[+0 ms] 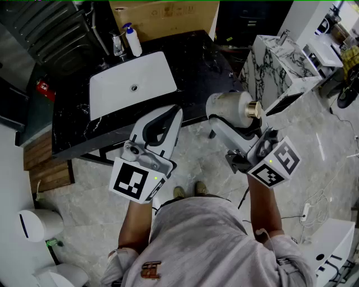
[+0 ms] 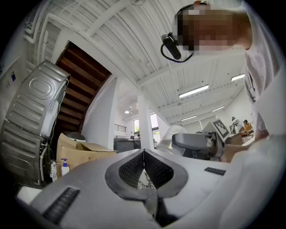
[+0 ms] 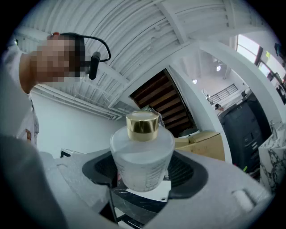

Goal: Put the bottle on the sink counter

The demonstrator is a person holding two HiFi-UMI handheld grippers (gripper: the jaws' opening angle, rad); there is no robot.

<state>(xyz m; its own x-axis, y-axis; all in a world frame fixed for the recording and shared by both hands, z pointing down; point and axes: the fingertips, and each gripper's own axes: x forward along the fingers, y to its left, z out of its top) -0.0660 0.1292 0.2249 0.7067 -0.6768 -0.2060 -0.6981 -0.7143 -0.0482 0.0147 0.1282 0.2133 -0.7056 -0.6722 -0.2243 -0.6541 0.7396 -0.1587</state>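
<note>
A frosted glass bottle point(image 1: 229, 107) with a gold cap point(image 1: 253, 109) is held in the air over the floor, just off the right front corner of the black sink counter point(image 1: 73, 120). My right gripper point(image 1: 224, 116) is shut on it. In the right gripper view the bottle point(image 3: 142, 159) stands upright between the dark pads, cap point(image 3: 142, 124) on top. My left gripper point(image 1: 171, 115) is shut with nothing in it, its tips over the counter's front edge beside the white basin point(image 1: 132, 84). In the left gripper view its jaws point(image 2: 144, 154) meet at a point.
A blue-and-white soap dispenser point(image 1: 133, 40) and a faucet point(image 1: 116, 45) stand behind the basin. A cardboard box point(image 1: 162, 17) sits behind the counter. A marble-patterned cabinet point(image 1: 275, 61) stands to the right. White fixtures point(image 1: 39, 224) sit on the floor at lower left.
</note>
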